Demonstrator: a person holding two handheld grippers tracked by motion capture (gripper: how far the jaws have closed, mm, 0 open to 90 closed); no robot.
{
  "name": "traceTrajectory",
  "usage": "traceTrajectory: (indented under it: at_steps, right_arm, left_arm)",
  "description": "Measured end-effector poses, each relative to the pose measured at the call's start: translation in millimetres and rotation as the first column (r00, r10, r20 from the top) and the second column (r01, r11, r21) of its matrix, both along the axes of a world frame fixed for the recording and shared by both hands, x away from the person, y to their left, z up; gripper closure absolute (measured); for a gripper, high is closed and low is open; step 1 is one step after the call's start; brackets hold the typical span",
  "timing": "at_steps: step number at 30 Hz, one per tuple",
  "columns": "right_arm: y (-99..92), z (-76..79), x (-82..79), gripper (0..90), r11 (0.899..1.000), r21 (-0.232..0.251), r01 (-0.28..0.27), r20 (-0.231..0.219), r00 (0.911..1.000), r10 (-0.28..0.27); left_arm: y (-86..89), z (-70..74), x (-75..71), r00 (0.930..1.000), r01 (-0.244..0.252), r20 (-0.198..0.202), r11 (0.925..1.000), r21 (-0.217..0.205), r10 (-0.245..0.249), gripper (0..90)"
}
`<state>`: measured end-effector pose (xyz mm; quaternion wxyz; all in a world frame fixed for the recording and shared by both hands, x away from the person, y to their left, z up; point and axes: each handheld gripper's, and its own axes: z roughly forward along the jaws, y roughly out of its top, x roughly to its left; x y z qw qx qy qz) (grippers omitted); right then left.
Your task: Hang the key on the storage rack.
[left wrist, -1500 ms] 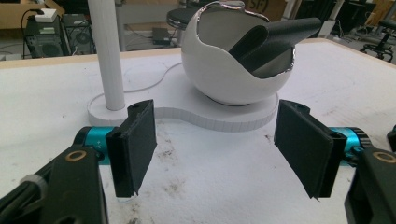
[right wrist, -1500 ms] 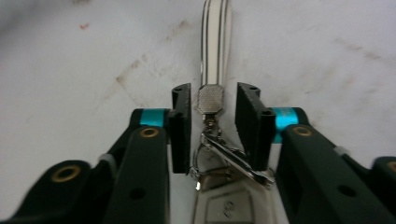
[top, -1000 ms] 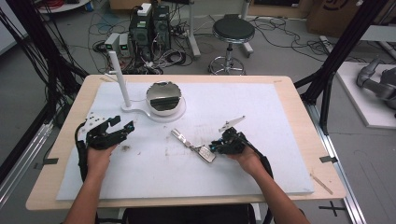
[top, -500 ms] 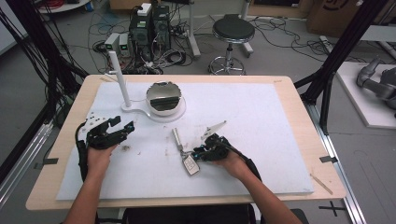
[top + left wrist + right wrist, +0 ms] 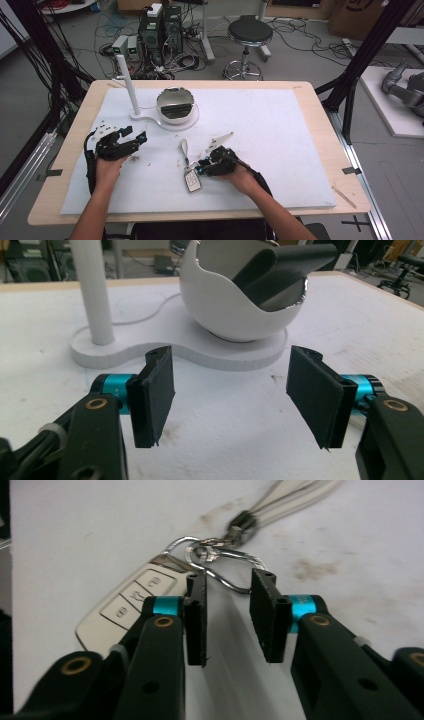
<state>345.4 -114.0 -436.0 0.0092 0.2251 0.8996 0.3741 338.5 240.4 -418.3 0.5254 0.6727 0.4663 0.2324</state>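
Observation:
A pale car key fob (image 5: 191, 181) lies on the white mat (image 5: 280, 150), its metal ring and light strap (image 5: 184, 147) trailing away toward the bowl. My right gripper (image 5: 202, 169) rests low on the mat just right of the fob. In the right gripper view the fob (image 5: 127, 605) lies left of the jaws and the ring (image 5: 220, 562) sits at my right gripper's (image 5: 228, 582) tips. Its jaws have just been opening; the pads press on nothing. My left gripper (image 5: 134, 134) stands open at the mat's left, aimed at the bowl stand, with nothing between its pads (image 5: 155, 390).
A white bowl (image 5: 176, 105) on a flat white base with an upright post (image 5: 129, 85) stands at the back left; a dark object (image 5: 280, 265) lies in the bowl (image 5: 235, 310). Small crumbs dot the mat near the left hand. Cables, a stool and equipment stand beyond the table.
My right gripper slid left across the mat, dragging the key fob left and toward the front edge, and its jaws now stand apart. The left gripper has stayed put.

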Motion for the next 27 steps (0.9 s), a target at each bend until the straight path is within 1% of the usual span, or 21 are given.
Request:
traceTrajectory:
  at_steps: [2, 3, 4, 6, 8, 10, 11, 12, 15, 17, 20, 22, 23, 24, 25, 26, 27]
  right_arm:
    - [-14.9, 4.4, 2.4, 63.2, 0.999, 0.004, 0.050, 0.026, 0.9984, -0.050]
    - [-23.5, 6.1, 4.2, 61.2, 0.997, 0.006, 0.083, 0.043, 0.9956, -0.083]
    - [-32.9, 7.9, 5.6, 60.3, 0.993, 0.008, 0.114, 0.047, 0.9923, -0.115]
    - [-52.6, 10.8, 8.1, 57.1, 0.984, 0.008, 0.178, 0.075, 0.9812, -0.178]
    - [-72.2, 13.7, 9.8, 54.5, 0.972, 0.014, 0.236, 0.081, 0.9682, -0.237]
    - [-90.0, 16.4, 10.3, 51.8, 0.958, 0.021, 0.286, 0.105, 0.9523, -0.287]
    - [-98.2, 17.7, 10.3, 50.3, 0.951, 0.018, 0.309, 0.115, 0.9441, -0.309]
    - [-106.2, 18.5, 10.7, 48.9, 0.944, 0.018, 0.328, 0.128, 0.9360, -0.328]
    - [-127.7, 19.5, 11.1, 44.3, 0.923, -0.006, 0.385, 0.170, 0.9098, -0.379]
    - [-141.0, 19.9, 11.6, 42.5, 0.911, -0.004, 0.412, 0.171, 0.8981, -0.405]
    - [-157.3, 21.8, 10.5, 41.4, 0.897, 0.024, 0.441, 0.167, 0.8829, -0.439]
    - [-165.4, 22.8, 9.5, 41.6, 0.891, 0.038, 0.453, 0.171, 0.8751, -0.453]
    - [-168.6, 23.0, 8.9, 41.7, 0.888, 0.042, 0.459, 0.169, 0.8723, -0.459]
    - [-171.3, 22.8, 8.4, 41.9, 0.886, 0.045, 0.461, 0.169, 0.8709, -0.462]
    - [-173.5, 22.4, 7.8, 42.1, 0.883, 0.048, 0.467, 0.168, 0.8674, -0.468]
    - [-175.5, 21.8, 7.5, 42.1, 0.881, 0.050, 0.470, 0.167, 0.8658, -0.472]
    - [-176.9, 21.4, 7.2, 42.3, 0.879, 0.052, 0.474, 0.165, 0.8642, -0.475]
  left_arm:
    - [-6.8, -0.7, 1.4, 0.9997, 0.005, -0.025, 1.0000, -0.003, -0.005, 31.8]
    - [-11.1, -1.1, 2.1, 0.9992, 0.009, -0.038, 1.0000, -0.001, -0.009, 29.9]
    - [-15.7, -1.8, 2.7, 0.9989, 0.014, -0.045, 0.9999, -0.001, -0.014, 28.9]
    - [-25.2, -2.7, 4.1, 0.9979, 0.019, -0.062, 0.9998, 0.002, -0.019, 28.8]
    - [-35.8, -4.5, 4.9, 0.9968, 0.034, -0.073, 0.9994, 0.009, -0.033, 28.8]
    - [-47.6, -7.8, 5.2, 0.9948, 0.048, -0.091, 0.9986, 0.021, -0.046, 28.6]
    - [-53.3, -9.6, 5.7, 0.9928, 0.062, -0.105, 0.9976, 0.032, -0.058, 28.5]
    - [-59.1, -11.7, 6.0, 0.9911, 0.071, -0.115, 0.9969, 0.035, -0.067, 28.5]
    - [-74.3, -16.6, 6.7, 0.9873, 0.093, -0.133, 0.9946, 0.045, -0.087, 28.5]
    - [-82.8, -18.3, 7.3, 0.9844, 0.108, -0.145, 0.9930, 0.049, -0.100, 28.5]
    - [-93.4, -19.9, 8.7, 0.9801, 0.129, -0.160, 0.9897, 0.063, -0.117, 28.5]
    - [-102.3, -22.5, 10.0, 0.9761, 0.138, -0.178, 0.9881, 0.068, -0.124, 28.5]
    - [-105.9, -23.7, 10.7, 0.9728, 0.148, -0.191, 0.9858, 0.079, -0.130, 28.5]
    - [-109.6, -25.2, 11.2, 0.9700, 0.156, -0.201, 0.9846, 0.080, -0.137, 28.5]
    - [-113.0, -26.8, 12.0, 0.9673, 0.165, -0.208, 0.9829, 0.082, -0.145, 28.5]
    - [-115.9, -27.9, 12.3, 0.9645, 0.173, -0.217, 0.9808, 0.091, -0.150, 28.5]
    - [-119.0, -28.9, 12.7, 0.9631, 0.178, -0.222, 0.9788, 0.102, -0.152, 28.4]
